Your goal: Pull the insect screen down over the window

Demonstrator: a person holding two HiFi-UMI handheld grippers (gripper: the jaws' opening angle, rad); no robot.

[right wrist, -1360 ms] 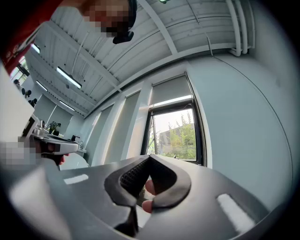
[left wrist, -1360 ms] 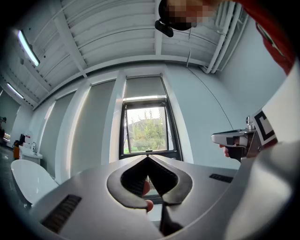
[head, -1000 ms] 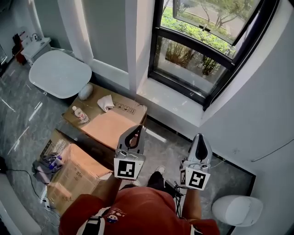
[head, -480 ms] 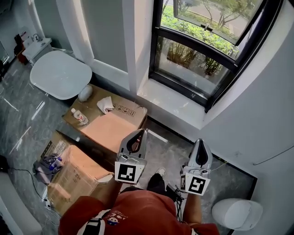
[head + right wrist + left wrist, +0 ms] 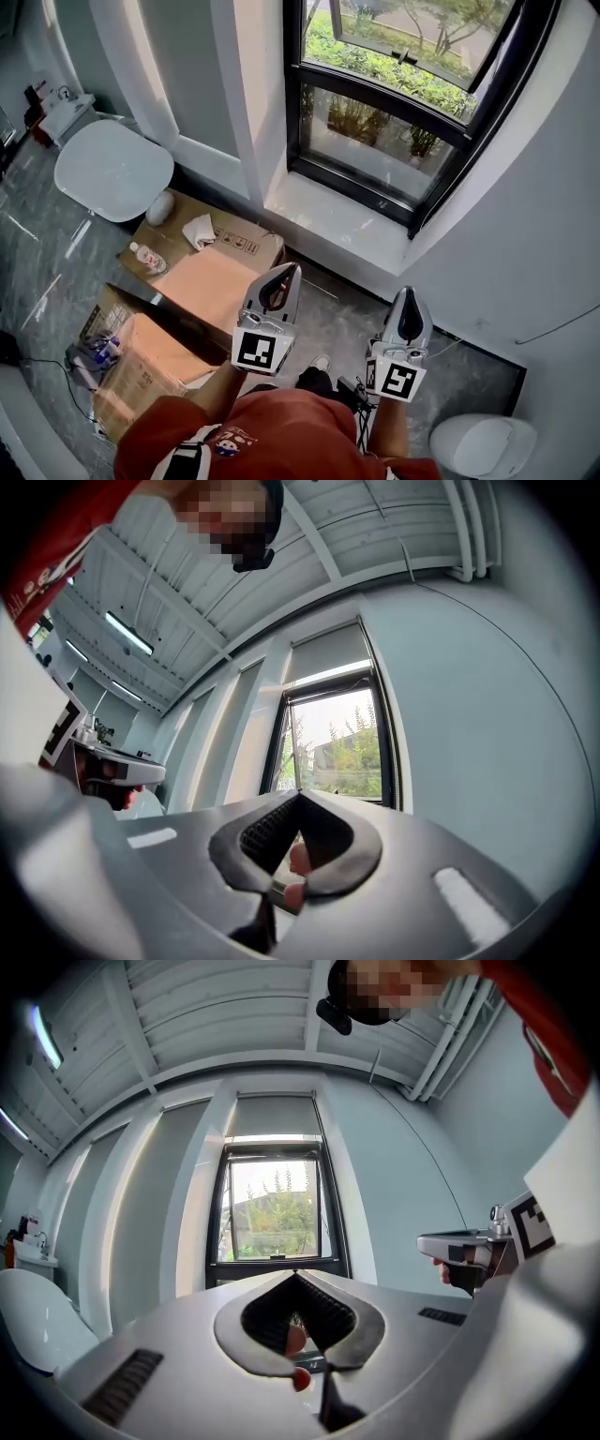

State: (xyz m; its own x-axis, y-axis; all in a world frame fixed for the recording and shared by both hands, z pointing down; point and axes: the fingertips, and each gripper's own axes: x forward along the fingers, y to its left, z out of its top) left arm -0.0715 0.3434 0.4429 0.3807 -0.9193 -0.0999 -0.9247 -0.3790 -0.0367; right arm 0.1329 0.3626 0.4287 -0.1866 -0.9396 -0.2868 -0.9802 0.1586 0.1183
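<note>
**Facing window, both grippers empty, screen not yet in hand**

Both grippers are pointing toward the window point(image 5: 384, 112), well short of it. The left gripper point(image 5: 284, 272) is holding its fingers point(image 5: 181, 1327) pressed together with nothing between them. The right gripper point(image 5: 407, 292) is doing the same: tips meeting, empty.

The screen point(image 5: 275, 1116) is sitting high above and well ahead of both sets of fingers. It is showing as a grey panel across the top of the opening, and most of the glass below it is lying uncovered. The sill point(image 5: 328, 220) is lying ahead of and below the fingers.

Handling, as judged:
- The mesh is probably light, soft and easy to crease or tear, so pinching it directly is looking unwise.
- The stiffer lower edge point(image 5: 275, 1136) is looking like the better hold, taken near its middle so the screen is descending level, not racking sideways.
- A spring roller may be pulling back.
- The fingers are needing to open first.
- No tab or handle is resolving from here.
</note>
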